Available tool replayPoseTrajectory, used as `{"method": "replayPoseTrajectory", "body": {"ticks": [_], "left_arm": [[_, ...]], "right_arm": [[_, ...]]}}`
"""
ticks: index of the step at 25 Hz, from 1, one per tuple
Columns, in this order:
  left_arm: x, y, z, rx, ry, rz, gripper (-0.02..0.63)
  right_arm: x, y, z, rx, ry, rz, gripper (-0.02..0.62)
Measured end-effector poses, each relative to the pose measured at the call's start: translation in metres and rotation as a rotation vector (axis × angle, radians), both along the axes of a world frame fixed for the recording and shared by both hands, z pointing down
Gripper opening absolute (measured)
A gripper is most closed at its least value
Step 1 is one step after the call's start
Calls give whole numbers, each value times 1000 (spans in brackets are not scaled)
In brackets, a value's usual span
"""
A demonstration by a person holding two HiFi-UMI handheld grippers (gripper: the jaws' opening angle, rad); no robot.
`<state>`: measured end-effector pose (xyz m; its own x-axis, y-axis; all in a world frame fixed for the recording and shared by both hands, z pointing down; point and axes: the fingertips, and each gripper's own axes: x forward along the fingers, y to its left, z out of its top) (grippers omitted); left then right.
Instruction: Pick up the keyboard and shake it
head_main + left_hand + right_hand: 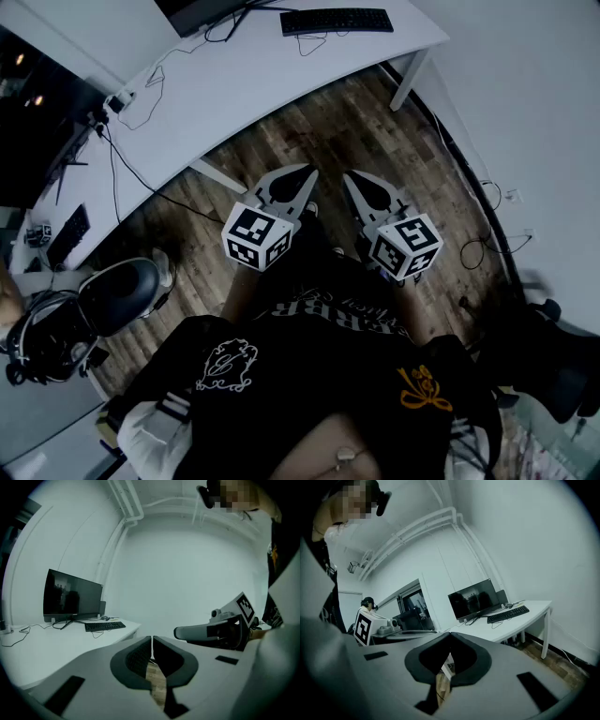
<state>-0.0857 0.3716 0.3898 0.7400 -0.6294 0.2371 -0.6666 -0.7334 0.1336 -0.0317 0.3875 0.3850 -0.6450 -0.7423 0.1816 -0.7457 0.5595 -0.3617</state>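
A black keyboard (pixel 337 21) lies on the white desk (pixel 234 84) at the top of the head view, its cable trailing toward me. It also shows as the keyboard (pixel 104 626) in the left gripper view and the keyboard (pixel 508 614) in the right gripper view, well ahead of both. My left gripper (pixel 302 175) and right gripper (pixel 357 179) hang side by side over the wooden floor, far short of the desk. Both are shut with nothing between the jaws. The left gripper (pixel 152 641) and the right gripper (pixel 450 639) have their tips together.
A dark monitor (pixel 71 595) stands behind the keyboard, with cables (pixel 131 103) across the desk. A desk leg (pixel 412 80) stands at the right. An office chair (pixel 117 295) is at my left. Wall cables (pixel 487 202) run along the floor at right.
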Motion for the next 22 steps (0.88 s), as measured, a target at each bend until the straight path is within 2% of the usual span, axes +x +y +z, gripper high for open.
{"method": "replayPoseTrajectory", "body": {"ticks": [11, 22], "left_arm": [[2, -5, 2, -4, -3, 0, 26], [14, -6, 6, -20, -19, 4, 26]], "right_arm": [[4, -5, 0, -11, -39, 22, 14], [20, -4, 14, -39, -18, 40, 14]]}}
